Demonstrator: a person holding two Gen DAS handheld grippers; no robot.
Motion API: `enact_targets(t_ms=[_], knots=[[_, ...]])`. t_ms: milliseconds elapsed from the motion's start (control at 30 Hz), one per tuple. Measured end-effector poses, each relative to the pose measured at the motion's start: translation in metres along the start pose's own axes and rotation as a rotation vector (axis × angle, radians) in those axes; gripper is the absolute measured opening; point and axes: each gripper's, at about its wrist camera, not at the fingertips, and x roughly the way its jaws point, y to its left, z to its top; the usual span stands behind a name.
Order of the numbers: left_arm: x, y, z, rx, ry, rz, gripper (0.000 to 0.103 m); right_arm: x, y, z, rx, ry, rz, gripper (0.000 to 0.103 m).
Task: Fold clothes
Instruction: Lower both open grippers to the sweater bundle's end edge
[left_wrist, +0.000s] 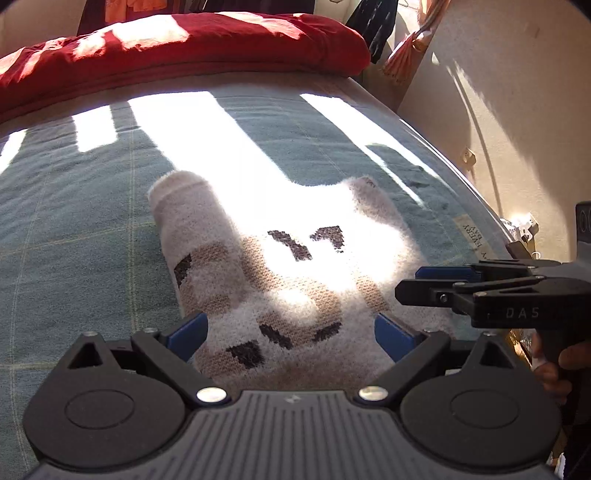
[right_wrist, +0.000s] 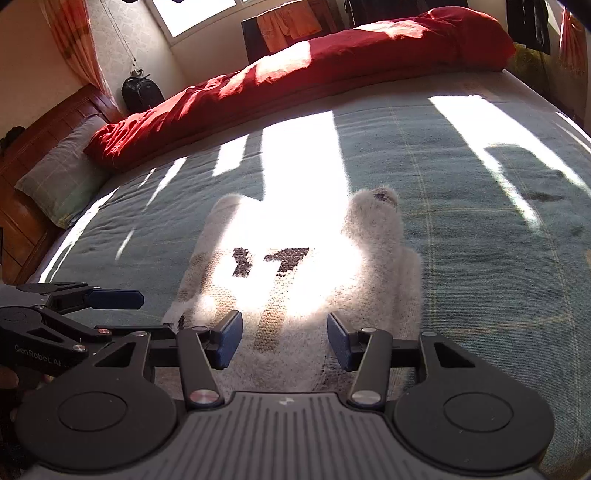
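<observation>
- Left gripper (left_wrist: 290, 332): nearest the left wrist camera, jaws spread wide and empty; its blue pads (left_wrist: 186, 334) flank the near hem of the sweater (left_wrist: 273, 266) without clamping it.
- Right gripper (right_wrist: 284, 338): jaws also apart, somewhat narrower than the left pair, empty; its pads (right_wrist: 231, 339) sit over the sweater's near edge. Contact with the knit cannot be determined.
- Sweater: fuzzy white knit with tan blocks and dark brown marks, lying flat on the bed (left_wrist: 74, 229), near edge closest to both grippers. Both sleeves extend away from the cameras, one on each side of the body.
- Sunlight: a bright band crosses the middle of the sweater and washes out its pattern there.
- Cross views: the right gripper enters the left wrist view from the right edge, held by a hand (left_wrist: 554, 365), just beside the sweater's right side. The left gripper enters the right wrist view from the left edge, just beside the sweater's left side.
- Bed cover: grey-green fabric with thin pale grid lines, striped with sunlight and shadow.
- Quilt (right_wrist: 314, 70): red, bunched along the far edge of the bed, well apart from the sweater.
- Pillow (right_wrist: 62, 177): grey-green, at the wooden headboard (right_wrist: 33, 136) on the left of the right wrist view.
</observation>
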Motion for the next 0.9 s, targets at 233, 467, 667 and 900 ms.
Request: enact_targets(t_ms=[233,467,667,900], knots=[[0.020,-0.009,0.019,0.012,-0.012,-0.086,0.096,0.010,-0.017,-0.021,0.027,-0.024,0.012,0.055],[0.068,0.003,0.014,-0.103,0.051,-0.151,0.096,0.010,-0.018,-0.025,0.036,-0.045,0.023,0.056],[0.044,-0.008,0.022,-0.131,0.051,-0.175,0.096,0.010,-0.022,-0.027,0.043,-0.055,0.036,0.056],[0.061,-0.005,-0.003,-0.210,0.084,-0.212,0.097,0.010,-0.021,-0.030,0.039,-0.066,0.036,0.056]])
